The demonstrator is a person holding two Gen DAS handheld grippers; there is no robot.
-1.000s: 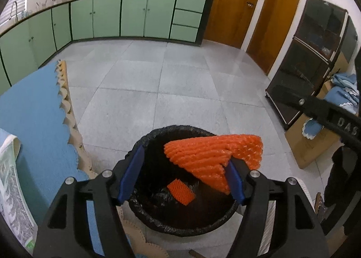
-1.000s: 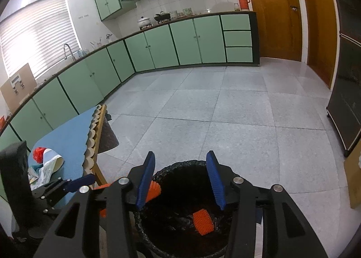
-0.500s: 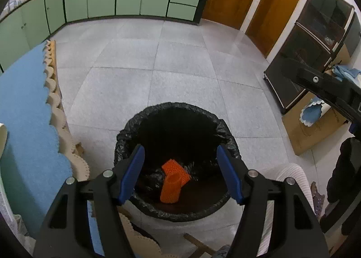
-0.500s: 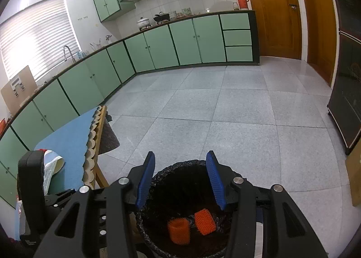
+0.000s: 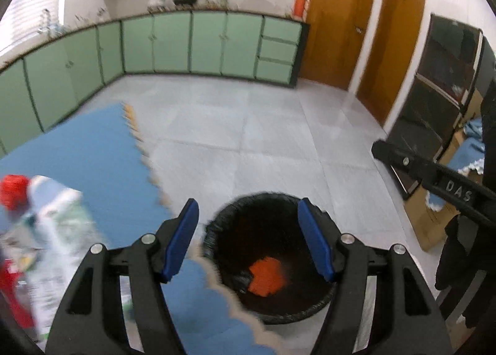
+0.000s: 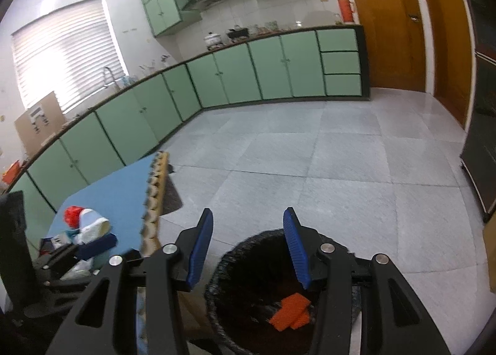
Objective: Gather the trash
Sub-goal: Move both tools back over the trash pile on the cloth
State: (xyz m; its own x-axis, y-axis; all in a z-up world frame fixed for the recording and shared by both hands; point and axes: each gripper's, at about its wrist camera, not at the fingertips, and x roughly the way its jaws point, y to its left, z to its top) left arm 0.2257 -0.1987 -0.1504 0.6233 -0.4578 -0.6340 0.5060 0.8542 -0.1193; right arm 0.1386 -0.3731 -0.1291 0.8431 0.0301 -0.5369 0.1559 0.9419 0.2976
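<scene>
The left hand-held gripper [image 5: 248,240] stood released, its blue ribbed pads spread wide with nothing between them, above a round bin [image 5: 269,314] lined with a crinkled black plastic bag. The right hand-held gripper [image 6: 248,249] was likewise released and empty, its jaws parted over the same bin [image 6: 217,293]. Both had glossy black angular frames with silver screws.

At the bottom of the bin lay the orange trash [image 5: 266,276], pieces of a ridged, mesh-like foam; from the right wrist view they read as flat, overlapping rectangles [image 6: 290,311] with a fine woven texture.

Just beside the bin stood the table [image 5: 93,162], covered in a matte blue cloth whose edge ended in a scalloped tan trim. The bin sat on the floor at the table's edge, the trim overlapping its rim in the left view.

The left view was smeared by motion, so the pile near the table's left edge showed only as a red blob and pale crumpled wrappers [image 5: 52,224]. The right view was sharper: there the pile [image 6: 83,224] resolved into a red cap or wrapper, a white cone-shaped paper and some dark packets. Only the left view showed a cardboard box with blue cloth [image 5: 465,156] at the right. Only the right view showed the bright slatted window blind [image 6: 62,54] and the tap beneath it.

The floor [image 6: 341,153] was of large grey speckled tiles.
</scene>
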